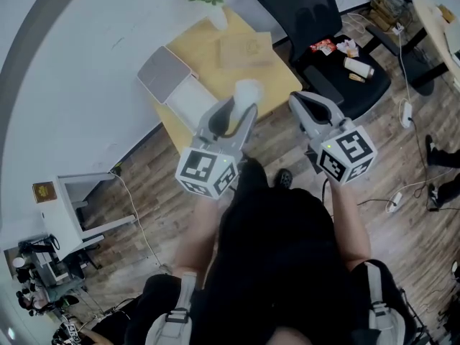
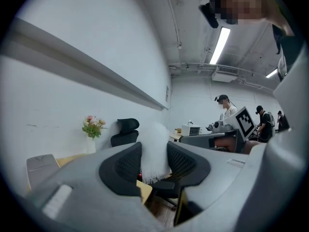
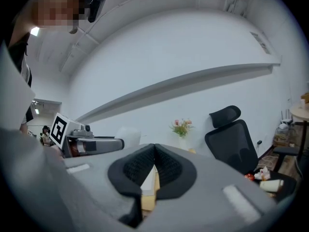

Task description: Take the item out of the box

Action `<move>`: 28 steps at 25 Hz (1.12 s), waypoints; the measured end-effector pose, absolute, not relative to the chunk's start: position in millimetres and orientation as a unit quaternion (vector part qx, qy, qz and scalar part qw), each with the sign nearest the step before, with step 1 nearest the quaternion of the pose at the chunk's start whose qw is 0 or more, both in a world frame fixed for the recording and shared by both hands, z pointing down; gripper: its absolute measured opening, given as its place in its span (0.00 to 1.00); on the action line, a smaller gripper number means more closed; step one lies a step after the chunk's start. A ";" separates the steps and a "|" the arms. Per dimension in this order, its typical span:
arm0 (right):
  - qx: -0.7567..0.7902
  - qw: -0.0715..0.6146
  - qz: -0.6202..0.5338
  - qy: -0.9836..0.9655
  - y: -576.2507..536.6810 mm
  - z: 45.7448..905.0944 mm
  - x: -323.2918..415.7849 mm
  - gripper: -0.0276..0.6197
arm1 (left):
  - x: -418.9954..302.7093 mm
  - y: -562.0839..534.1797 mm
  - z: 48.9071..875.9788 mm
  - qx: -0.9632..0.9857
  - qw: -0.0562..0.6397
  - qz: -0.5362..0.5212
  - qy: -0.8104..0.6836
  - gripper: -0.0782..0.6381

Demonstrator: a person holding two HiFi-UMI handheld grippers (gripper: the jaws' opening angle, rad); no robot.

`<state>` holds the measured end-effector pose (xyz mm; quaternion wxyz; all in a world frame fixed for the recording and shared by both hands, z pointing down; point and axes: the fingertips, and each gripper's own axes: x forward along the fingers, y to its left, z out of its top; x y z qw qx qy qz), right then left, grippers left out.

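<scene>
Two tongs, left tongs (image 2: pixel 154 164) pinching white foam sleeve (image 2: pixel 155 146), right tongs (image 3: pixel 154 151) pressed together

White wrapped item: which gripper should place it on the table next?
Left. The left gripper clamps the white wrapped item clear of the open box by the table; the right gripper is shut and empty.

No words, numbers or brand names can be read anywhere in these views. The cubes on my left tool (image 1: pixel 243 111) and my right tool (image 1: pixel 305 103) carry only black-and-white square marker patterns, not letters. A flat cardboard box (image 1: pixel 246 49) on the desk (image 1: pixel 188 46) bears a faint printed mark, too small to make out.
</scene>
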<state>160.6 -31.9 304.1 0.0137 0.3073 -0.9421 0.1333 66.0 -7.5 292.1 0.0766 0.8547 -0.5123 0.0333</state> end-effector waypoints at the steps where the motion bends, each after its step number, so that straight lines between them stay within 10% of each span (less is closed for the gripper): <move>1: 0.307 0.013 0.130 -0.943 -30.2 302.5 160.9 0.05 | 68.2 -5.4 290.4 0.856 0.076 0.033 -0.510 0.34; 28: 0.294 0.036 0.089 -0.951 -5.2 304.0 153.2 0.05 | 80.4 13.8 292.6 0.860 0.078 0.030 -0.503 0.34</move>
